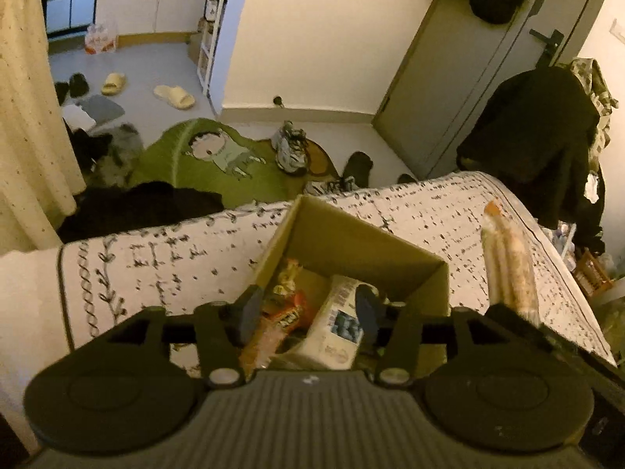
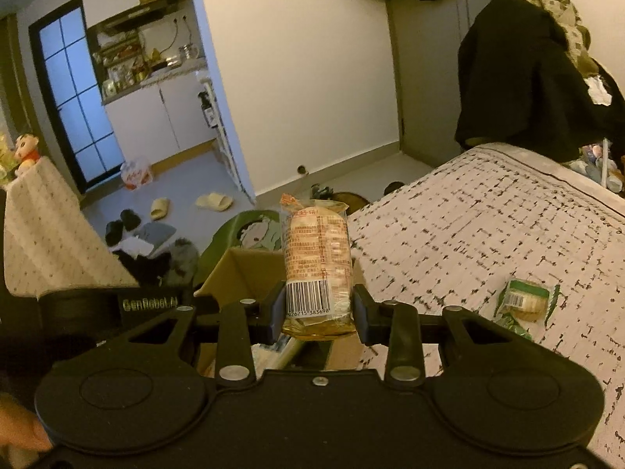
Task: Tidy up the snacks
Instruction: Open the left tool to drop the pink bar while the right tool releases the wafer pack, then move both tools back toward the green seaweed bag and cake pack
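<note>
While the right claw grips 1 clear-wrapped biscuit roll, next comes lowering it into the brown cardboard box; the left claw hangs open above it.

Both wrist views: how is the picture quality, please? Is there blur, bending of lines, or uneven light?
Left wrist view: dim warm light, soft motion blur on the cardboard box and its snacks; the door bows from fisheye. Right wrist view: sharper, the barcode on the wrapped snack pack in the right gripper readable; the window glows blue, walls curve.
</note>
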